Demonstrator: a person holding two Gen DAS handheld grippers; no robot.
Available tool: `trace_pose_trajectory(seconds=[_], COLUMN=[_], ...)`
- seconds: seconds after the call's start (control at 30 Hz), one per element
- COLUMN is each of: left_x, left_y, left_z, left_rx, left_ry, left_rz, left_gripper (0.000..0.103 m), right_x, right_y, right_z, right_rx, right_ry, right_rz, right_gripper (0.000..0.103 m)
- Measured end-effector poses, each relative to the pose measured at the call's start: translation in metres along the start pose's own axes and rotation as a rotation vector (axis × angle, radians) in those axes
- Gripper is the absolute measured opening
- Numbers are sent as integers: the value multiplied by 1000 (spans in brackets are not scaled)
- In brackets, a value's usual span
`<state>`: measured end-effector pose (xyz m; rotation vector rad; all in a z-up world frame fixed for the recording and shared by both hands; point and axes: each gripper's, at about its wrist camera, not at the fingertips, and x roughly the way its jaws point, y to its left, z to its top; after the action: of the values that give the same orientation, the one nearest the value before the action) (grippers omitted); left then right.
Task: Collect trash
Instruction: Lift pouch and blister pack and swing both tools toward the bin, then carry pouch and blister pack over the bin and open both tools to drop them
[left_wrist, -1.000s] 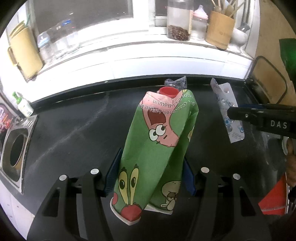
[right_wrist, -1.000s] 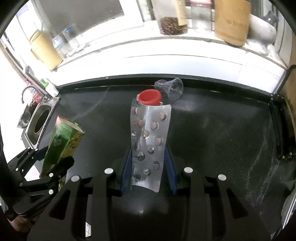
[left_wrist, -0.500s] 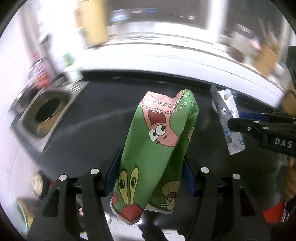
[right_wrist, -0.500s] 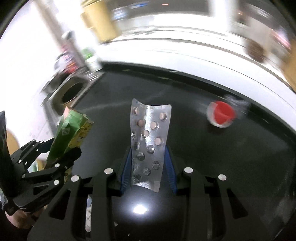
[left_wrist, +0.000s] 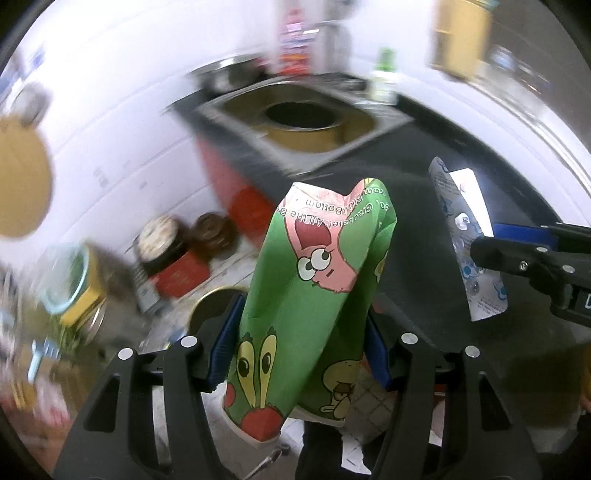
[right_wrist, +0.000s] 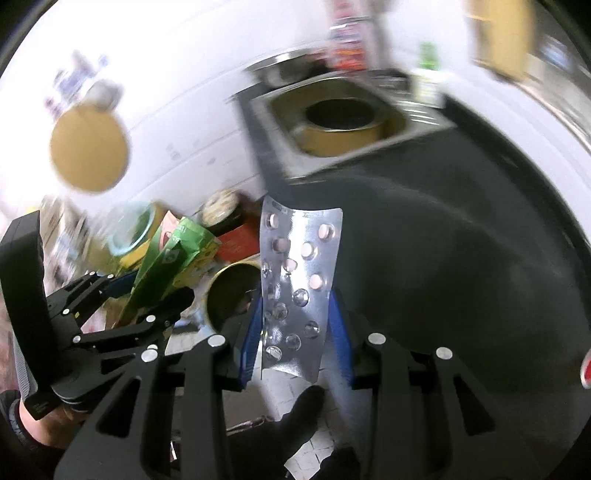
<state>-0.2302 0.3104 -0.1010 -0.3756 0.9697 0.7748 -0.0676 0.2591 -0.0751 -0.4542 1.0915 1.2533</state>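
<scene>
My left gripper (left_wrist: 295, 354) clamped the green carton (left_wrist: 314, 295) — my right gripper (right_wrist: 295, 332) pinched the blister pack (right_wrist: 297, 288), both over the floor bin (right_wrist: 232, 295).

green cartoon carton (left_wrist: 314, 291): upside-down white print near its upper edge, partly legible "...All the Be..." / "...Bottom" | blister pack (left_wrist: 466, 240): small print, too blurred to read | other labels: unreadable

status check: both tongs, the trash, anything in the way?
Left tongs clamped on green cartoon carton. Right tongs clamped on blister pack. Nothing blocking in view.
</scene>
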Motion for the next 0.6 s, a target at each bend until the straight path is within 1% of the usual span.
trace_pose_trajectory(seconds=[0.1,0.17,0.3,0.47,0.53,0.6], left_x=[5,9,20,35,49,64], left_y=[44,66,101,128,138,144], left_z=[-10,-16,-24,-34,-40,-45], left_rx=[-78,-114,-176,-218,-234,-253], left_ry=[25,38,66,74,75,82], left_rz=[48,69,100,117,117,107], left_gripper=[58,58,58,58,58,58], right_x=[29,51,87,128,146,169], right_y=[38,64,102,126,135,136], right_z=[13,21,31,41,44,46], right_rx=[-66,-107,-163,-193,-197,-193], right_ry=[34,64,111,162,174,196], right_rz=[38,68,105,130,133,139], right_gripper=[36,36,36,36,37,37])
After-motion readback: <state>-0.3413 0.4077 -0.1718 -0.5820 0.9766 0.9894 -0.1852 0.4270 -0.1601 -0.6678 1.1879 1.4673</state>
